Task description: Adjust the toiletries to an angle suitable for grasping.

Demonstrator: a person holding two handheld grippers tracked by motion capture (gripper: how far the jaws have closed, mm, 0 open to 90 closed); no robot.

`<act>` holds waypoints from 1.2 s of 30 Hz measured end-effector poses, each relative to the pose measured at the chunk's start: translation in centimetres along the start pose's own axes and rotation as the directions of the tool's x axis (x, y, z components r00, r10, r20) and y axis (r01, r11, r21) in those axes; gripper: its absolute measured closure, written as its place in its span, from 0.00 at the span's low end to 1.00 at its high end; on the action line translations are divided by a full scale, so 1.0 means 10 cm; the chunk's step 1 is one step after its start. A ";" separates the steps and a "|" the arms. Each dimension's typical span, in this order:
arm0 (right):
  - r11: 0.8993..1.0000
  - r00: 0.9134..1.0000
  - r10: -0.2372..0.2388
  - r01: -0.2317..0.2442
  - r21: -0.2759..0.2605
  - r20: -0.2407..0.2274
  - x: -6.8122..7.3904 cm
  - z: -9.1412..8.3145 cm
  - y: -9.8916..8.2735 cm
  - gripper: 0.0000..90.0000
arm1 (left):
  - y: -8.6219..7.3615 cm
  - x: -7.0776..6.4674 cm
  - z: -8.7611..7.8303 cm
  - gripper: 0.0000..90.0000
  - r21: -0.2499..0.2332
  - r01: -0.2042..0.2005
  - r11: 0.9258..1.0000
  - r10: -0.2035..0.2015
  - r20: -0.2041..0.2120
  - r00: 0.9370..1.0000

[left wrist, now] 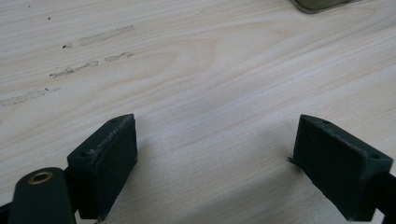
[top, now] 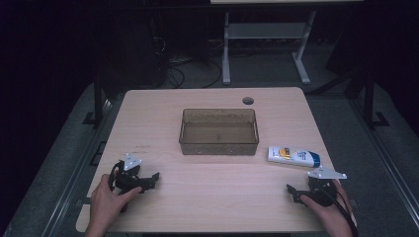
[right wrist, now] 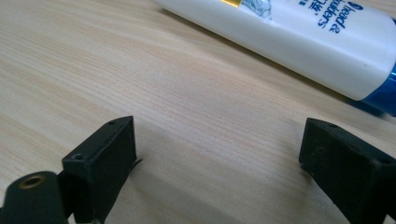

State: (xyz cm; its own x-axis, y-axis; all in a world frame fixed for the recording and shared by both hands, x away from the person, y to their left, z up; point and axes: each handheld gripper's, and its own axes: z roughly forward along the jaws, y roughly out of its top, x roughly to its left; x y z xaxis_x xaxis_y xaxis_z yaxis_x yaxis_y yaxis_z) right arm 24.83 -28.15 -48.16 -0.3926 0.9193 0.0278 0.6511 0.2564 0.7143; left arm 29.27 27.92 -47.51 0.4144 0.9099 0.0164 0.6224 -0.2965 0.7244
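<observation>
Two grippers sit low at the near edge of the bench, one in each hand. Left gripper is at near left, jaws spread wide with bare wood between them; the left gripper view shows both black pads apart, nothing held, and a few scuff marks on the wood ahead. Right gripper is at near right, jaws also spread wide, nothing between them. Tube, white with a blue cap, lies flat on the bench, just beyond the right gripper and near the bench's right edge, cap end pointing right. In the right gripper view the tube lies across the top, ahead of the jaws and apart from them, blue cap at the right side of that view. Tray, clear brownish, stands mid-bench, just left of the tube, not touching it; looks empty. Tray's corner shows at the top of the left gripper view. Round grommet hole is at the far edge.
</observation>
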 end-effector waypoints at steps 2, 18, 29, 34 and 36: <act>1.000 1.000 -0.001 0.001 -0.001 0.001 0.00 0.00 0.00 0.13 | 0.00 0.00 0.00 0.14 -0.001 0.000 1.000 0.000 0.001 1.000; 0.999 0.999 0.035 -0.035 -0.032 -0.017 -0.03 -0.18 0.04 0.58 | 0.00 0.00 0.00 0.14 -0.001 0.000 1.000 0.000 0.000 1.000; 0.995 0.995 0.094 -0.095 -0.013 -0.032 -0.17 -0.26 0.09 0.96 | 0.01 -0.01 0.01 0.14 -0.001 0.009 1.000 -0.009 -0.009 1.000; 0.994 0.993 0.112 -0.112 -0.013 -0.028 -0.24 -0.26 0.12 1.00 | 0.01 -0.01 0.01 0.14 -0.001 0.007 1.000 -0.007 -0.010 1.000; 0.993 0.993 0.118 -0.118 -0.017 -0.024 -0.27 -0.26 0.15 1.00 | 0.01 -0.01 0.01 0.14 -0.001 0.009 1.000 -0.009 -0.010 1.000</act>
State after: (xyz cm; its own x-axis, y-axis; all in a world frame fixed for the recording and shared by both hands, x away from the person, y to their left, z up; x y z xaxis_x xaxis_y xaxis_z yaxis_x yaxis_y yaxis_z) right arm 25.22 -31.02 -45.37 -0.3287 0.9356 0.1286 0.6820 0.1409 0.7176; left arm 29.36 27.75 -47.51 0.4026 0.9152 0.0168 0.6254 -0.2884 0.7251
